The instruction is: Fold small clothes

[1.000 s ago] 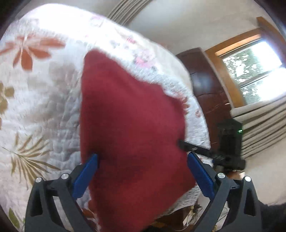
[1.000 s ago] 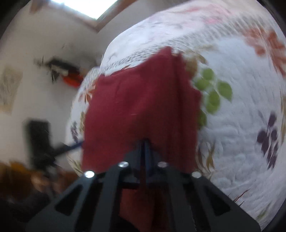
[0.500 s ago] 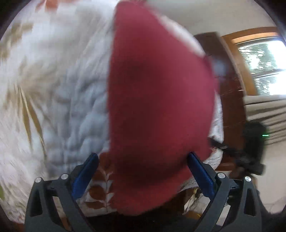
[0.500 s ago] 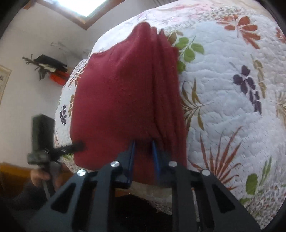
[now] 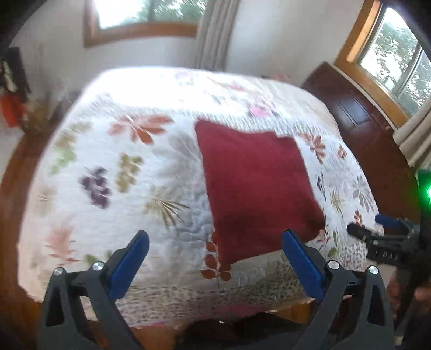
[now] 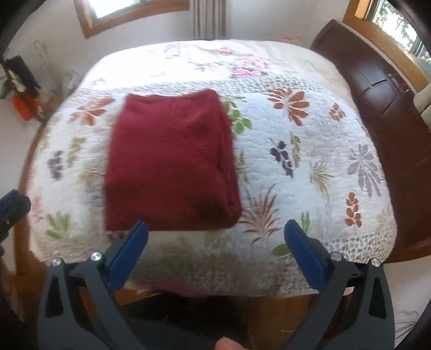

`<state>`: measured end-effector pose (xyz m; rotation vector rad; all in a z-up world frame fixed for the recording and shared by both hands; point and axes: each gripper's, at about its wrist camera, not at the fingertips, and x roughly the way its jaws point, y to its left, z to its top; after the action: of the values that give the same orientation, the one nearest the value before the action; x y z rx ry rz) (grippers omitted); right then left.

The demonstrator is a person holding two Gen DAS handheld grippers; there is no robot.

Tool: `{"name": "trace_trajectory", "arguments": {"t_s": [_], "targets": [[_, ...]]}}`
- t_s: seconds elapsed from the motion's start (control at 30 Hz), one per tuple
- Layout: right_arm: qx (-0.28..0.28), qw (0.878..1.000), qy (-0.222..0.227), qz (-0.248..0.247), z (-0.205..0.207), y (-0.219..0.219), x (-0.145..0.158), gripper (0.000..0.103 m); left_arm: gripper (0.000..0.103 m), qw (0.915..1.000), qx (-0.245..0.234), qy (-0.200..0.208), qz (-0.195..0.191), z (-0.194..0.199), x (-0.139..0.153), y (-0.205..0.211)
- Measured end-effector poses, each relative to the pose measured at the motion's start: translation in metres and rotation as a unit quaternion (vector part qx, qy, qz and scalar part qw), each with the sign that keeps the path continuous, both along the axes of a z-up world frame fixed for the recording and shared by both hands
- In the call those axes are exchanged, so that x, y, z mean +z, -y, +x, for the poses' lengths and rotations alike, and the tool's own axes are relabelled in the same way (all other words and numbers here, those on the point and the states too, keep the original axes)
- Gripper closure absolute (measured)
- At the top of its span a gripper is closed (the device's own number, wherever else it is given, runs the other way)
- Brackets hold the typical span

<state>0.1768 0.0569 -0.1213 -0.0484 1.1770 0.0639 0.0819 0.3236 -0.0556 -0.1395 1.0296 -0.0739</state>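
Observation:
A dark red cloth [image 5: 256, 185] lies folded into a flat rectangle on the floral quilt [image 5: 134, 167], near the bed's front edge. In the right wrist view the same red cloth [image 6: 169, 164] sits left of centre, its layered edges along the right side. My left gripper [image 5: 215, 242] is open, pulled back in front of the bed, with nothing between its blue pads. Equally wide open and empty, my right gripper [image 6: 215, 231] hovers just short of the cloth's near edge. The right gripper's tip [image 5: 388, 226] shows at the right edge of the left wrist view.
The quilt [image 6: 309, 150] covers a wooden-framed bed. A dark wooden headboard [image 6: 377, 88] stands at the right. Windows [image 5: 140, 13] and a curtain are behind the bed. Red and black items [image 6: 24, 105] sit by the left wall.
The right gripper, shut on the red cloth a second ago, has opened and let it go. Both grippers have drawn back from the bed, and the cloth now lies flat.

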Motion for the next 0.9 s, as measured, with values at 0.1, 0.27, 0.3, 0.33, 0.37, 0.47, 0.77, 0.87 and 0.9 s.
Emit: {"name": "trace_trajectory", "arguments": {"t_s": [0.1,0.27,0.3,0.33,0.37,0.47,0.77,0.87,0.9], "targets": [[0.029,0.999,0.040,-0.006,-0.019,-0.005,0.034,0.003,0.004,0.9998,0.019,-0.006,0.010,-0.007,0.026,0.014],[0.057,0.995,0.082,0.027,-0.037,0.010,0.080,0.003,0.004,0.9997,0.025,0.001,-0.006,-0.027,0.052,0.038],[0.055,0.994,0.087,0.032,-0.039,0.015,0.085,0.003,0.004,0.9996,0.026,0.003,-0.006,-0.032,0.055,0.044],[0.050,0.994,0.093,0.021,-0.042,0.020,0.089,0.003,0.004,0.9997,0.025,0.004,-0.004,-0.037,0.054,0.051],[0.050,0.994,0.099,-0.001,-0.043,0.021,0.092,0.003,0.004,0.9998,0.021,0.001,0.002,-0.042,0.055,0.061],[0.063,0.989,0.127,-0.042,-0.052,0.024,0.102,0.003,0.004,0.9998,0.022,0.001,0.001,-0.053,0.057,0.079],[0.082,0.991,0.106,-0.006,-0.067,0.032,0.105,0.003,0.004,0.9995,0.028,0.001,0.018,-0.072,0.058,0.115],[0.072,0.991,0.110,-0.002,-0.073,0.033,0.106,0.003,0.004,0.9996,0.022,0.006,0.018,-0.076,0.062,0.118],[0.067,0.992,0.110,-0.002,-0.074,0.034,0.105,0.003,0.004,0.9996,0.019,0.008,0.019,-0.076,0.064,0.118]]}}
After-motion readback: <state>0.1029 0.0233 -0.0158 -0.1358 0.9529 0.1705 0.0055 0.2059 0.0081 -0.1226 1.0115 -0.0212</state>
